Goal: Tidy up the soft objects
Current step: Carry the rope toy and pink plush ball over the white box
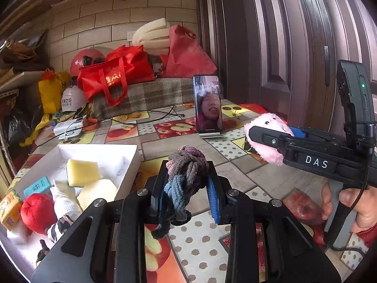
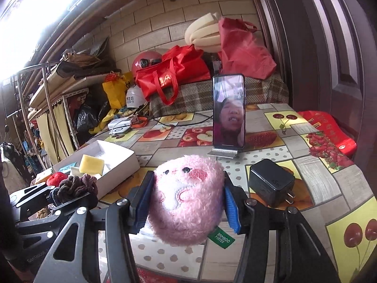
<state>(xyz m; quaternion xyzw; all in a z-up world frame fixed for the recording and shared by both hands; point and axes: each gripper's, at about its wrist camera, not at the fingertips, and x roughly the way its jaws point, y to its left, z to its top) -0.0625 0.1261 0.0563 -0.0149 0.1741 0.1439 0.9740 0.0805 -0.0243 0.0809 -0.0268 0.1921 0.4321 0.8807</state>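
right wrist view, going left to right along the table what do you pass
red plush ball → knotted chenille scrunchie held in the left gripper → yellow sponge in the white box → pink plush toy in the right gripper → black charger → red packet at the table's far right edge

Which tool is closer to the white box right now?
Left. The left tool, shut on the knotted cloth, hangs just right of the white box. The right tool, shut on the pink plush, is farther right, beyond the left one.
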